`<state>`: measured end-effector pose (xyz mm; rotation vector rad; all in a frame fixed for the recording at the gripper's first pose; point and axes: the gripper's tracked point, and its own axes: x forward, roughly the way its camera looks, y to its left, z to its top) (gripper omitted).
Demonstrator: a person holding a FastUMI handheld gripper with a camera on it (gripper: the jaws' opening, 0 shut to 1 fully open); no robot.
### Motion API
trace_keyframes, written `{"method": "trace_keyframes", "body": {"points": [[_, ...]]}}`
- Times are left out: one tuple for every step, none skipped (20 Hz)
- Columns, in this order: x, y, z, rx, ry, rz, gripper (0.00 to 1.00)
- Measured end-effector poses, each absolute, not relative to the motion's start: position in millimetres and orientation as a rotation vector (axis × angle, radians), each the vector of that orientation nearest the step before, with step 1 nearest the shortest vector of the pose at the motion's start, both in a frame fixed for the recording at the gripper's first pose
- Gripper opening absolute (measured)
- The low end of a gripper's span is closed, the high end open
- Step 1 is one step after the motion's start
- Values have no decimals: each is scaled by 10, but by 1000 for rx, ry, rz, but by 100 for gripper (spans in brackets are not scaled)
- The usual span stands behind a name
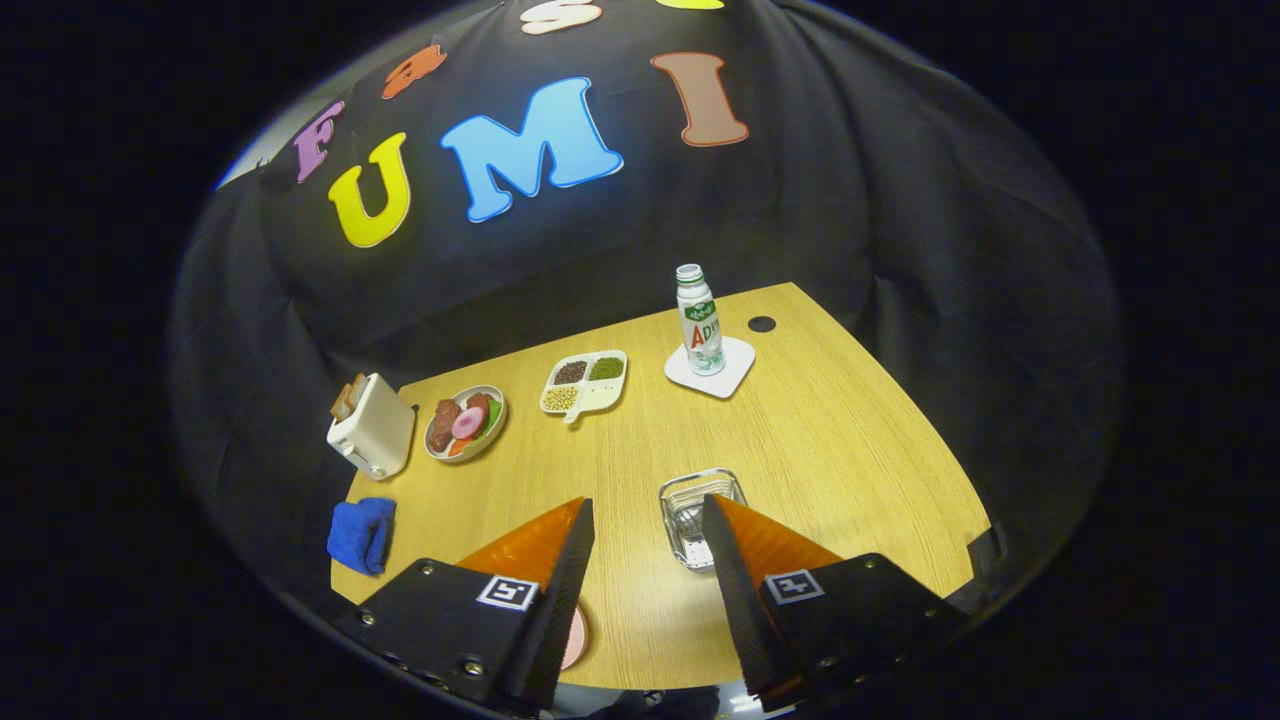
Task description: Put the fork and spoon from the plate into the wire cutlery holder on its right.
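Wire cutlery holder [701, 515] just ahead of right finger; tool [648, 520] spread apart, empty, above wooden worktop [830, 440]; pink plate [575, 637] behind left finger.

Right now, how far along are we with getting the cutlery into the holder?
Nothing looks done yet, though I cannot tell what lies in the wire holder. The tongs hang open and empty above the table. A sliver of pink plate peeks from behind one finger; fork and spoon are hidden. Both transfers seem left.

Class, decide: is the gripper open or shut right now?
Open. The gripper has its two fingers wide apart with bare table between them, gripping nothing; the wire cutlery holder sits just ahead.
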<state>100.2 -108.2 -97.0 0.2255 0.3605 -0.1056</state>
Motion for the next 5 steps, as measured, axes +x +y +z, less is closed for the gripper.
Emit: {"method": "trace_keyframes", "body": {"points": [[1013,-1018,-915,216,343,-94,68],[1011,-960,-856,203,324,-84,68],[1007,-910,-790,187,303,-75,68],[998,-845,-724,171,278,-66,68],[979,-785,-653,154,252,-56,68]]}}
